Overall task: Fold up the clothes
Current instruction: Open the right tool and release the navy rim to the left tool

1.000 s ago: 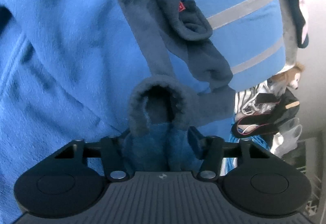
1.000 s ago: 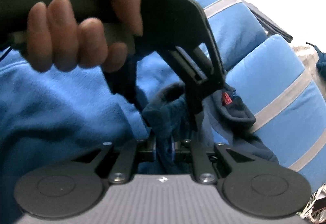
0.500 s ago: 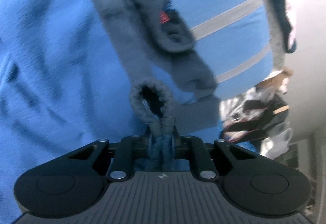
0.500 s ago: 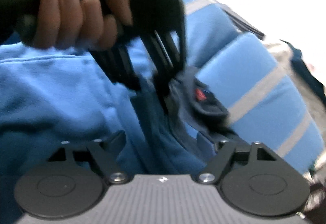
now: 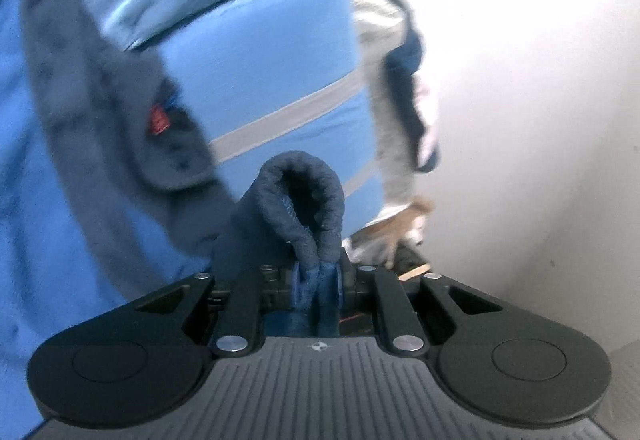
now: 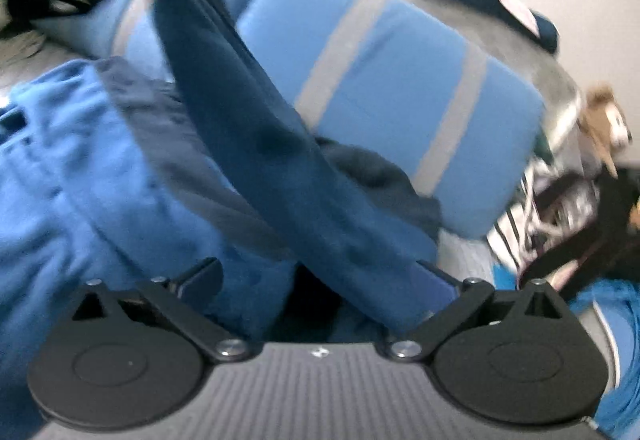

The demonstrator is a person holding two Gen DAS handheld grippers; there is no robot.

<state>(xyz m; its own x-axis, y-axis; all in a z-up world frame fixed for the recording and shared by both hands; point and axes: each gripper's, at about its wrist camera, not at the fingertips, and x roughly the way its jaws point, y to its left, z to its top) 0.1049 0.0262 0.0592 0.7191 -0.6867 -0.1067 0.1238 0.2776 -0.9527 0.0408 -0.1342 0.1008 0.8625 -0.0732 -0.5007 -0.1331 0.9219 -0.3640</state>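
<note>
Left gripper pinches a navy fleece cuff, pads pressed together on the fabric; the cuff loops up just beyond the fingertips, its opening facing the camera. The cuff belongs to a blue fleece garment with a navy band running down it; the garment fills the left of the left wrist view. A small red tag sits on a navy flap of the garment, left of the cuff. Behind, farther off, a blue cushion with grey stripes. Right of it a grey and navy pile of clothes, blurred. Pale wall on the right.

Right gripper: fingers spread wide, the jaws have just been opening. A navy strip of the garment passes diagonally between the fingers and lies against the right finger; left finger is clear of it, no pinch. The blue fleece body is bunched on the left, near the left finger. Striped blue cushion is far right of the strip, touching it at the lower edge. A brown stuffed toy at far right, with a dark clutter of items below it, too blurred to name. The whole right wrist view is motion-smeared.
</note>
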